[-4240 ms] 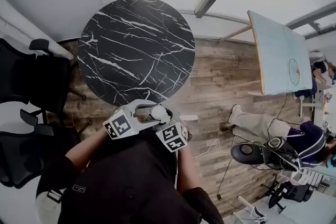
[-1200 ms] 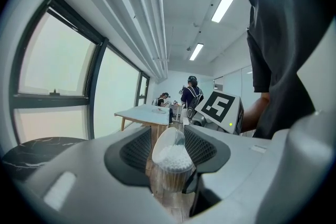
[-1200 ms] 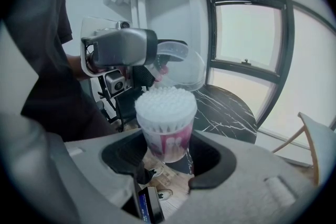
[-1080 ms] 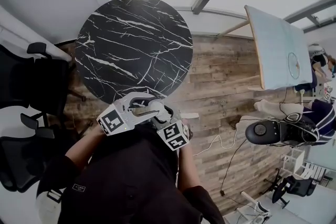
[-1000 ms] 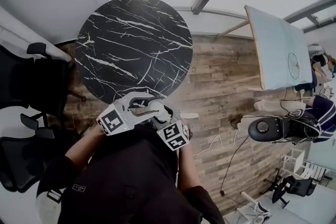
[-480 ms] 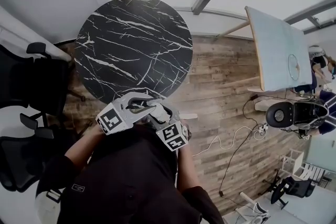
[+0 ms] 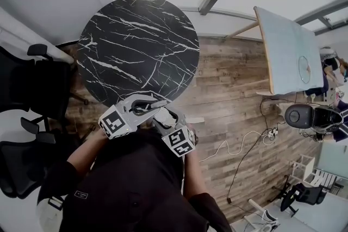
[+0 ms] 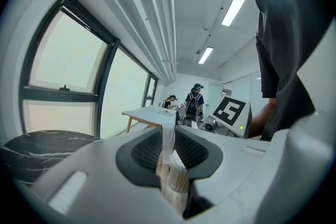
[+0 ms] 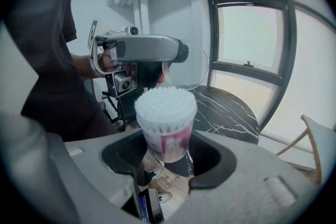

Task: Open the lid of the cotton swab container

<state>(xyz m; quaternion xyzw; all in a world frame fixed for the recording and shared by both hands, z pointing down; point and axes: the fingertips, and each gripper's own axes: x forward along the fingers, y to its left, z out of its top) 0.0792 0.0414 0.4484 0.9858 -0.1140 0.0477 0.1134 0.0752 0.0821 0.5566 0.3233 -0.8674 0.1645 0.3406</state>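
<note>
The right tongs (image 9: 167,152) clamp the clear, pink-labelled plastic swab tub (image 9: 166,113), uncovered, at 6 o'clock of the black marble bench (image 7: 136,46). The left tongs (image 8: 170,162) have just been closing and pinch its thin clear lid (image 8: 168,136) edge-on. That lid could slip, or tilting the tub could spill swabs.

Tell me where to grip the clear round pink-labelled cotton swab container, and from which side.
Grip the cotton swab container low on its labelled wall, from the side, as the right gripper does. Its top is open and white swab tips bulge out of it, so a grasp from above would likely crush them.
</note>
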